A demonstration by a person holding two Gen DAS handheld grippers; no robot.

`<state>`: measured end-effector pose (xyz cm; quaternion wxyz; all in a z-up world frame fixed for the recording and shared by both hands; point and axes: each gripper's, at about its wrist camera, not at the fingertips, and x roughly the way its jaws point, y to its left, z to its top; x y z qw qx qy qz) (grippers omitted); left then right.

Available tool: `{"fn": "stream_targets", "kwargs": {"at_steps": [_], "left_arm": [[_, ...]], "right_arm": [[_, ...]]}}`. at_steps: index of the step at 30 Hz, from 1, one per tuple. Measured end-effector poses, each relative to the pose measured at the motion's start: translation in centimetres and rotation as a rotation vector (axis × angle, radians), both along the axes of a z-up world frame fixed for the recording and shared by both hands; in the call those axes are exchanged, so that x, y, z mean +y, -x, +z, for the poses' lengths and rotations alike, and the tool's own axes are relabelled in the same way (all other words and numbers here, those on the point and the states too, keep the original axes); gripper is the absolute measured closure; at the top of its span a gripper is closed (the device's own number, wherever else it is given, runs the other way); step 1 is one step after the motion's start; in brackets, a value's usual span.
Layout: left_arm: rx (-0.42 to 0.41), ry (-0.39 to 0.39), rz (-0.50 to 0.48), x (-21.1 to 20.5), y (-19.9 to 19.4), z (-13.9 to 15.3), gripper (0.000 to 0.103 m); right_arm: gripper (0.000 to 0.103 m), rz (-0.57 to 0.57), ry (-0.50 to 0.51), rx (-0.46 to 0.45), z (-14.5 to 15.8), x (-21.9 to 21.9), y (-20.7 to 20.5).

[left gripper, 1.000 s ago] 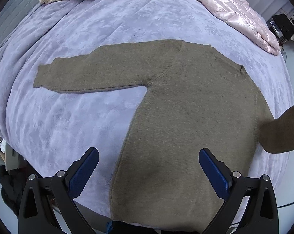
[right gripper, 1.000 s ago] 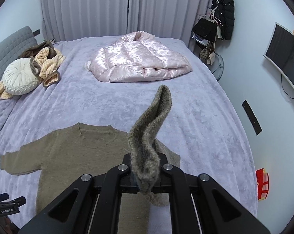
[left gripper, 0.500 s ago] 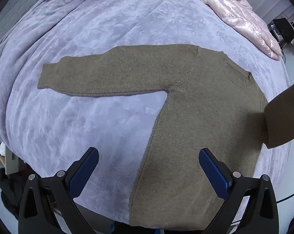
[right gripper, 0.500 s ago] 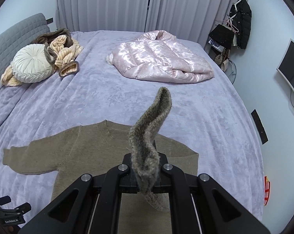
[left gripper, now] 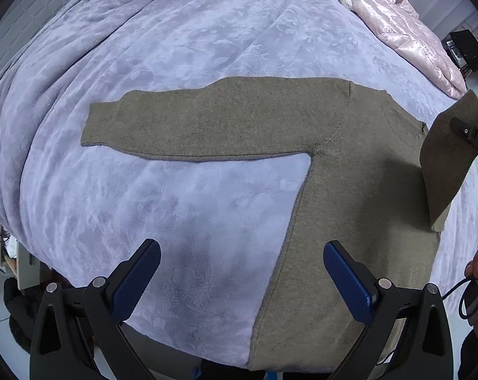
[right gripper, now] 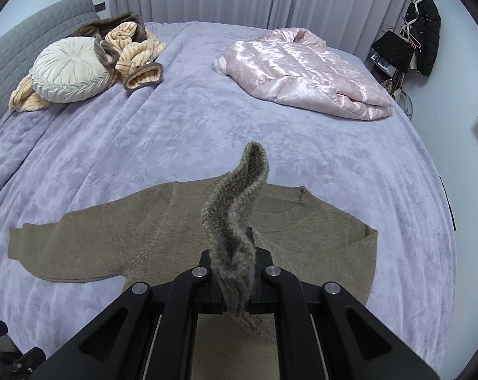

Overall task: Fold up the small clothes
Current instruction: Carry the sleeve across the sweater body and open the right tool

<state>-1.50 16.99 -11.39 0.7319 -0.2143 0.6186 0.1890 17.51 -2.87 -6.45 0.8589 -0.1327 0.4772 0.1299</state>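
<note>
The right gripper (right gripper: 235, 288) is squeezing the sweater (right gripper: 163, 240) sleeve (right gripper: 239, 209), swinging it toward nine o'clock, and it could bunch if dropped crooked.

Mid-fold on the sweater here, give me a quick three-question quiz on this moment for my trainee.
1. True or false: the right gripper has its jaws shut on one sleeve of the sweater.
2. Where is the other sleeve? A) folded over the body B) lying flat, stretched out on the blanket C) hanging off the bed
3. What is between the jaws of the left gripper?

Key: 1 true. 2 B. 3 Nothing is held: the jaws stand open above the blanket and the sweater's side edge.
</note>
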Motion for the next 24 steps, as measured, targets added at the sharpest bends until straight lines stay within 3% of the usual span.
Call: {"fn": "stream_targets", "kwargs": {"at_steps": [18,20,23,24], "left_arm": [[0.017,0.039,0.079,3.8,1.1,-2.3,0.000],[0.022,0.048,0.096,4.2,0.9,-2.7,0.000],[0.026,0.070,0.124,5.0,0.8,-3.4,0.000],[0.029,0.074,0.131,5.2,0.8,-3.6,0.000]], "right_arm": [[0.092,0.043,0.024,0.140,-8.8,7.5,-0.9],[0.086,0.059,0.010,0.168,-9.5,8.3,-0.7],[0.062,0.103,-0.002,0.184,-9.8,10.1,0.1],[0.048,0.120,-0.013,0.188,-9.6,10.7,0.4]]}}
